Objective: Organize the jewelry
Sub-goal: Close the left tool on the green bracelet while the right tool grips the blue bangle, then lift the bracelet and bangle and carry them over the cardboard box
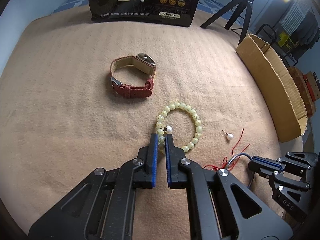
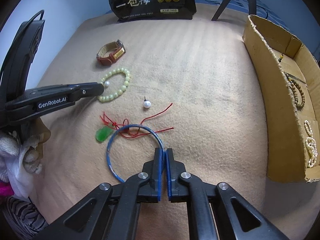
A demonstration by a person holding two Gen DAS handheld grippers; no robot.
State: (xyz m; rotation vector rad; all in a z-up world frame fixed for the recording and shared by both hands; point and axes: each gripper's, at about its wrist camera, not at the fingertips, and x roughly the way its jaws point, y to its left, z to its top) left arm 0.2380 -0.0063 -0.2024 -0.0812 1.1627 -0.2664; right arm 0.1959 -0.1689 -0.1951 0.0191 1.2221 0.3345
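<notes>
While the left gripper (image 1: pixel 161 135) has its fingers clamped on the bead bracelet (image 1: pixel 178 126) at its seven o'clock, a pearl (image 1: pixel 169 129) just beside could snag; the right gripper (image 2: pixel 163 150), clamped on the blue bangle (image 2: pixel 112 140) at three o'clock, may drag the red cord (image 2: pixel 152 116) crossing it toward the cardboard box (image 2: pixel 280 108)

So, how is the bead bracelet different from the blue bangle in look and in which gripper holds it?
The bead bracelet is a ring of pale yellow-green round beads; the blue bangle is one thin plain hoop. The left gripper is shut on the bracelet, the right gripper on the bangle. Both lie on the tan cloth.
</notes>
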